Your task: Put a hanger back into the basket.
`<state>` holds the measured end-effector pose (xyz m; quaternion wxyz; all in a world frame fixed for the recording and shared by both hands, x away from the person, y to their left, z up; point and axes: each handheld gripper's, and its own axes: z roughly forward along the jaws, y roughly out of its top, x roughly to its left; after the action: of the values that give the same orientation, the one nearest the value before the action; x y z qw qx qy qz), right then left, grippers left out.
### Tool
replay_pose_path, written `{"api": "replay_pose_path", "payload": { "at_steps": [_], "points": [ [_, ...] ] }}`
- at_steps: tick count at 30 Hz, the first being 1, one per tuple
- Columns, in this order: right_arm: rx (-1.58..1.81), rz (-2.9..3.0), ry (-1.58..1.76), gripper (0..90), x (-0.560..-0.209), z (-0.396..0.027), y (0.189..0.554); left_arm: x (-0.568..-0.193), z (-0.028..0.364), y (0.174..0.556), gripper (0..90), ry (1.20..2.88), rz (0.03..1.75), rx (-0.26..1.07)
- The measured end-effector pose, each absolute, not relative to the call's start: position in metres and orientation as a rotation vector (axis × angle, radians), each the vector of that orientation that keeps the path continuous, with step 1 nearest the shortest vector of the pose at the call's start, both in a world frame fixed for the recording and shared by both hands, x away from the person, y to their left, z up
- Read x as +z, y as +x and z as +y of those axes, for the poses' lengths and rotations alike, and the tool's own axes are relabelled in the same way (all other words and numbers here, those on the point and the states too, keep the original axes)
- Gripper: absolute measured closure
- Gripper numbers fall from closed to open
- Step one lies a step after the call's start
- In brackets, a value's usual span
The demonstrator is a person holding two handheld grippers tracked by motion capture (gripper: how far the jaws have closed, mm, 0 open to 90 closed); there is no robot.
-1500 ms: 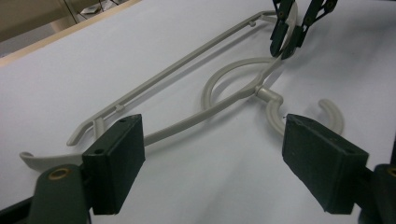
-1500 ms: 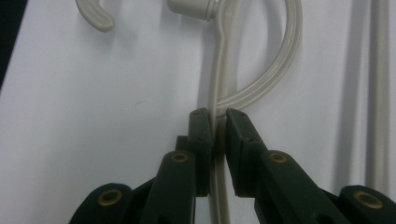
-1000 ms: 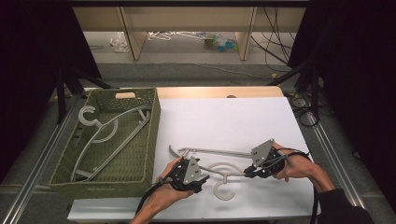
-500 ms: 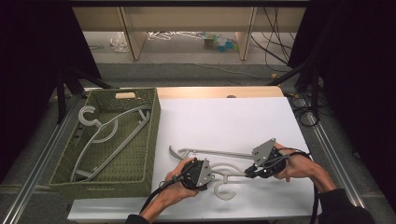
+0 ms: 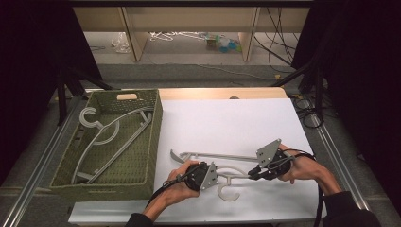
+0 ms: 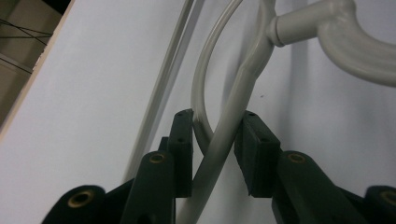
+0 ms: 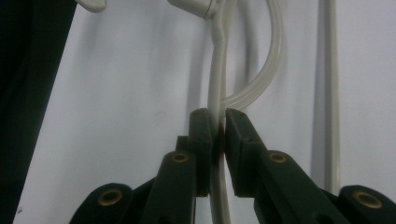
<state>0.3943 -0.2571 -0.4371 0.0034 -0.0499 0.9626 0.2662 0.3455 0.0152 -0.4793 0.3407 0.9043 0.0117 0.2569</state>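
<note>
Since the earlier frame, the left gripper (image 5: 211,176) has slid rightward along the white tabletop (image 5: 227,123) and now sits at the shoulder of the pale grey plastic clothes hanger (image 5: 222,163), nearer to the hanger's hook than before; the right gripper (image 5: 253,173) has hardly shifted. The hanger lies flat on the near part of the table, its straight bar on the far side and its hook pointing toward the person.

In the left gripper view, the two black jaws stand apart on either side of the hanger's sloping arm (image 6: 233,121), with a visible gap between the arm and the left pad while the right pad lies close against it, so the jaws bracket the arm without pinching it. The thick hook (image 6: 355,32) curves off at the upper right.

In the right gripper view, the jaws are pressed together on the hanger's other arm (image 7: 218,70), which runs straight up between the pads.

At the left of the table stands an olive-green woven basket (image 5: 153,137) holding another grey hanger (image 5: 106,135), well apart from both hands. A hand wraps each gripper, the left hand (image 5: 177,187) and the right hand (image 5: 305,168).
</note>
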Motion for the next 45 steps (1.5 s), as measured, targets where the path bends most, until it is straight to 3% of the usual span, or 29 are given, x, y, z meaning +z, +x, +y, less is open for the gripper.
{"api": "replay_pose_path", "payload": {
  "at_steps": [7,13,20,31,45],
  "points": [
    [0.928,2.938,-0.056,77.2,-0.430,-0.263,0.396,-0.465,0.012,0.340,73.3,2.363,-0.006,0.716],
    [1.023,2.839,0.059,62.4,-0.418,-0.268,0.400,-0.452,0.010,0.336,77.7,2.367,0.042,0.709],
    [1.111,2.745,0.204,47.4,-0.410,-0.274,0.403,-0.441,0.013,0.338,79.2,2.347,0.223,0.604],
    [1.157,2.655,0.297,39.5,-0.399,-0.280,0.395,-0.426,0.030,0.346,79.3,2.241,0.536,0.383],
    [1.234,2.569,0.404,31.5,-0.399,-0.280,0.392,-0.416,0.043,0.344,79.2,2.159,0.622,0.314]
  ]
}}
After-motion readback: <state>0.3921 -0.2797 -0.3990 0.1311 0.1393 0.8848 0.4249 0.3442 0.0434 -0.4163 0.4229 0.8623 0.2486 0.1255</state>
